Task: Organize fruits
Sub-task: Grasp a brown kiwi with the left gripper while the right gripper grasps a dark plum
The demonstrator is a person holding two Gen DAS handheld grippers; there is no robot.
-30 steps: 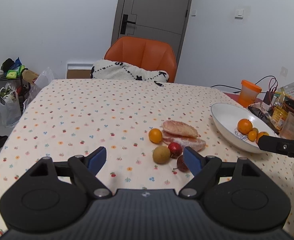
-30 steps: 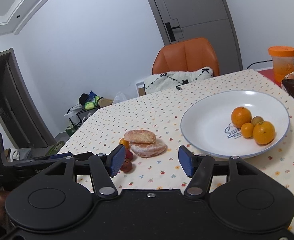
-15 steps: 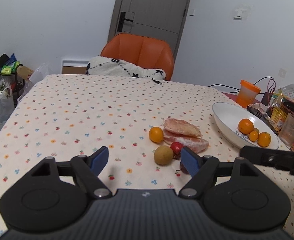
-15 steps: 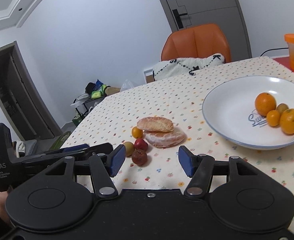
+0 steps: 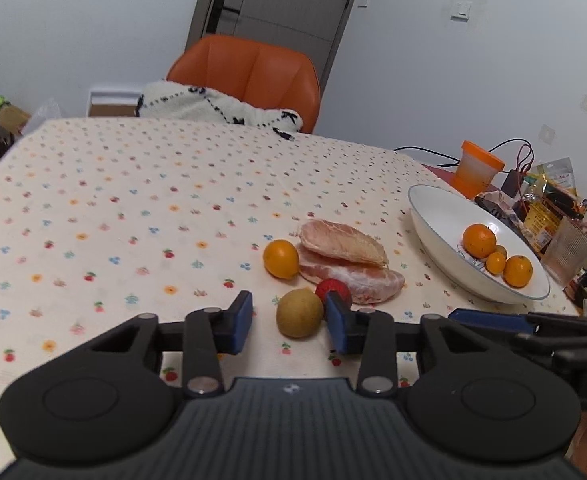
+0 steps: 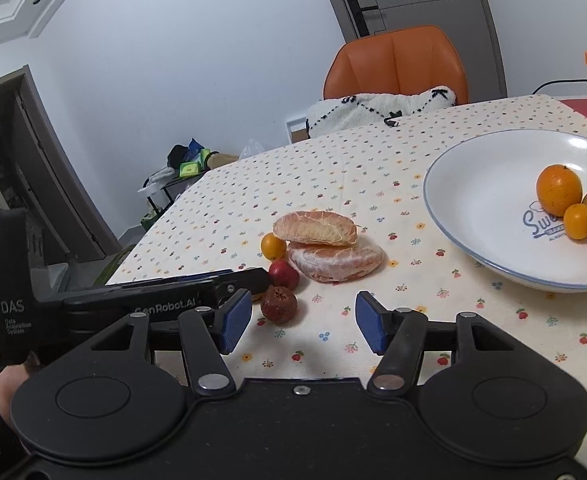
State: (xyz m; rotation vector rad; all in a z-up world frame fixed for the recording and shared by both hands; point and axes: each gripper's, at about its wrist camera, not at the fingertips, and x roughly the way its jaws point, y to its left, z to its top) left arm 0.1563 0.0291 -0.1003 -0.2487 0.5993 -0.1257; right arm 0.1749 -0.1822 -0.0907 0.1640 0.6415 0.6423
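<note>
The left gripper [image 5: 289, 322], unclenched, flanked a round brownish longan [image 5: 299, 313] beside the peeled pomelo [image 5: 349, 264]; the right gripper [image 6: 303, 322] hung released near a wrinkled dark fruit [image 6: 278, 304].

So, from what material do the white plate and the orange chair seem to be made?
The white plate looks like glazed ceramic: smooth and glossy, with a thin blue rim line and blue lettering printed inside; melamine cannot be excluded. The orange chair seems upholstered in leather or imitation leather: a slight sheen, padded panels and stitched seams. Which of the two cannot be told.
</note>
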